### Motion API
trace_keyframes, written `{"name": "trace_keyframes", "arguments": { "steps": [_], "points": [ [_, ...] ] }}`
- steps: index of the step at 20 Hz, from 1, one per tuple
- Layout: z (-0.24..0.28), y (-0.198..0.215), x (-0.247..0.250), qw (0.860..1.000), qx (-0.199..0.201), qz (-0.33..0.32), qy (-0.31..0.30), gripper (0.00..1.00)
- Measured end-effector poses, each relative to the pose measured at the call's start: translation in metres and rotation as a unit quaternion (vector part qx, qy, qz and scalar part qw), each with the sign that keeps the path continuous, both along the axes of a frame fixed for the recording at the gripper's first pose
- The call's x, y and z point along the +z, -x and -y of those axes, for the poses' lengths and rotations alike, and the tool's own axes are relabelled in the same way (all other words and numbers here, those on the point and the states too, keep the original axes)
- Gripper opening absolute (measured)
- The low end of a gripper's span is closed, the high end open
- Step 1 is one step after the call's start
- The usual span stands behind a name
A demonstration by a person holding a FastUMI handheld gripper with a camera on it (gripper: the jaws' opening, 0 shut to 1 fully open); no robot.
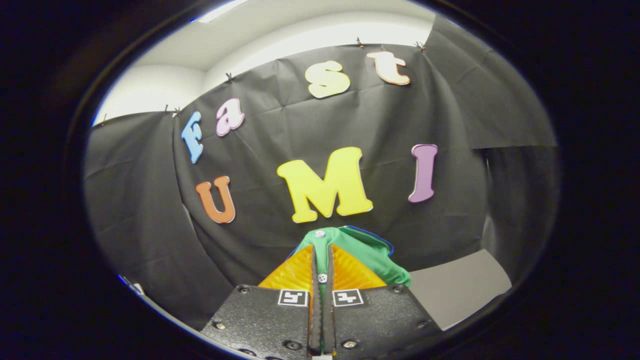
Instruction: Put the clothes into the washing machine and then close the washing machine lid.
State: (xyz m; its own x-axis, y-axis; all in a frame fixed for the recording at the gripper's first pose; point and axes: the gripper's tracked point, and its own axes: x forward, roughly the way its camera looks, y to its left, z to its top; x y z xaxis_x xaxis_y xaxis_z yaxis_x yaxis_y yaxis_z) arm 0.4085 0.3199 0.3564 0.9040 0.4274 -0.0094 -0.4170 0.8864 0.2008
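A green garment (367, 252) with small white buttons is pinched between my two orange fingers (295, 274). My gripper (322, 250) is shut on it and held up in the air, facing the black cloth wall. The cloth bunches over the fingertips and drapes down to the right of the right finger. A dark blue edge shows along the garment's top.
A grey surface (457, 287) lies low to the right, beyond the fingers. The black cloth wall (280, 130) stands close ahead. A white wall and ceiling (165, 85) show above it.
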Motion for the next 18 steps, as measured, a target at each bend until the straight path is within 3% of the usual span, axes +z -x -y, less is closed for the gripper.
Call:
{"name": "trace_keyframes", "arguments": {
  "steps": [12,18],
  "points": [
    [-0.109,-0.019,-0.047,0.997,0.064,-0.041,0.014,0.05],
    [-0.14,-0.041,-0.11,0.992,0.075,-0.091,0.035,0.05]
  ]
}}
